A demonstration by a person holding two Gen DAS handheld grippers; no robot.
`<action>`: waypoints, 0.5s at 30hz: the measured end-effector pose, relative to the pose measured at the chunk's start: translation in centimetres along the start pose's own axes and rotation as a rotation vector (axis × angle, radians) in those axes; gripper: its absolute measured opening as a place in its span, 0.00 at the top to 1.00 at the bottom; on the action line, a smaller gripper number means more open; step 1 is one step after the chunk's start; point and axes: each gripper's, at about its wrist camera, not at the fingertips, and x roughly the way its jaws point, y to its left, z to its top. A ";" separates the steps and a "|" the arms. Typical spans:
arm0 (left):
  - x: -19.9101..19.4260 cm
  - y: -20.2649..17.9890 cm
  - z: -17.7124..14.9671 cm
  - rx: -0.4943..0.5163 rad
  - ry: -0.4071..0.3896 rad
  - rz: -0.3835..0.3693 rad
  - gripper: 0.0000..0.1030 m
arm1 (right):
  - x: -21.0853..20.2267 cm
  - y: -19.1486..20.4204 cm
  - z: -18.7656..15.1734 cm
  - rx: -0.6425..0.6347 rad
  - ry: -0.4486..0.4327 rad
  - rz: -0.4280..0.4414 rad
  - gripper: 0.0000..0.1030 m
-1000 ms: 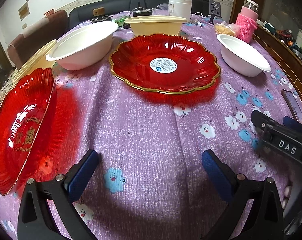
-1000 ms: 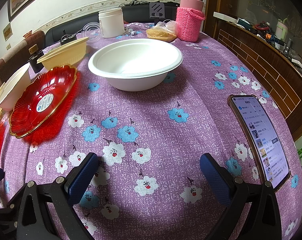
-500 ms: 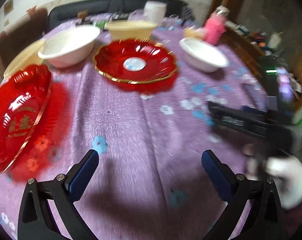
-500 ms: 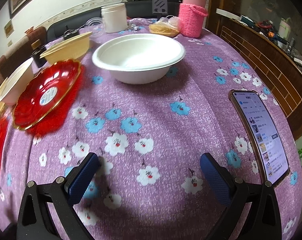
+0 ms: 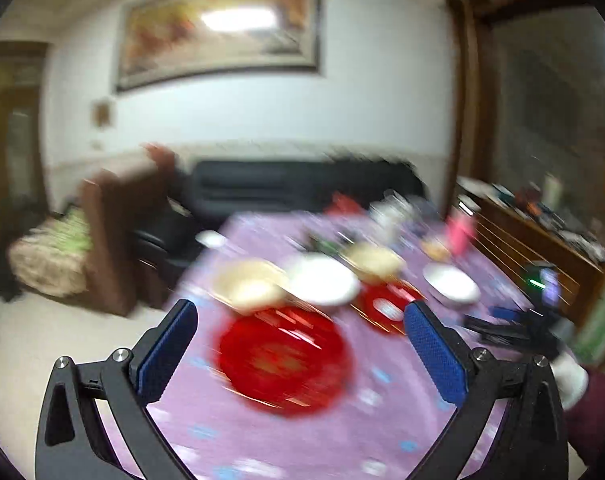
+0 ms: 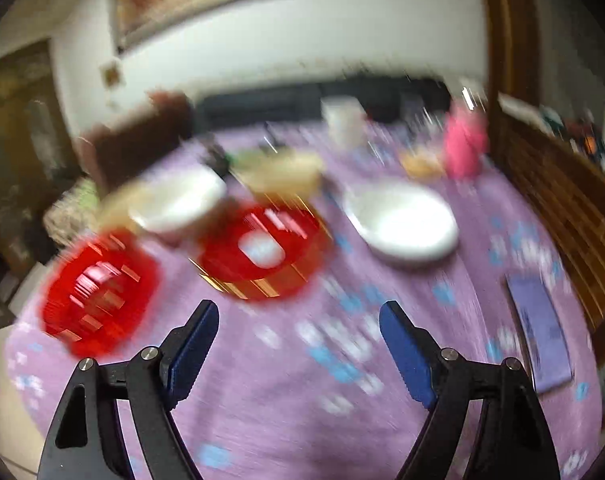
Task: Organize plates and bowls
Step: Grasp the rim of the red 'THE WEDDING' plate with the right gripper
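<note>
The left gripper (image 5: 300,340) has its blue-padded fingers (image 5: 166,354) spread wide, nothing between them and nothing touching them; it hangs above the desk (image 5: 206,420), which wears a purple flowered cloth. The right gripper (image 6: 298,346) is likewise spread, its fingers (image 6: 408,354) empty and clear of the cloth below. Both views are heavily blurred.

Seen between the left fingers lies a red plate (image 5: 282,358) with gold lettering, flat on the cloth near the desk's left edge. Beyond it to the right sits a second red plate (image 5: 388,308) with a white label at its centre. Behind the two plates, from left to right, stand a cream bowl (image 5: 250,286), a white bowl (image 5: 322,284) and another cream bowl (image 5: 376,262); whether these touch each other cannot be told through the blur. A further white bowl (image 5: 452,284) stands apart at the right. In the left view the right gripper shows at the far right edge, over the cloth.

In the right view a phone (image 6: 540,334) lies flat on the cloth at the right, and a pink-sleeved bottle (image 6: 464,146) stands at the far side.
</note>
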 end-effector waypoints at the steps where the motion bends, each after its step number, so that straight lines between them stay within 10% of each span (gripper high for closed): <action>1: -0.6 1.0 0.9 0.003 -0.019 0.034 0.00 | -1.0 1.3 1.2 -0.012 -0.053 0.030 0.16; 6: -0.6 5.0 5.3 0.014 -0.036 0.166 0.00 | -2.6 6.8 5.6 -0.022 -0.202 0.189 0.16; 10: 5.0 6.8 5.8 0.029 0.122 0.217 0.00 | 2.0 10.9 7.4 -0.005 -0.050 0.280 0.17; 15: 14.3 9.0 -0.3 -0.089 0.369 0.080 0.00 | 10.0 14.4 4.7 -0.027 0.197 0.307 0.50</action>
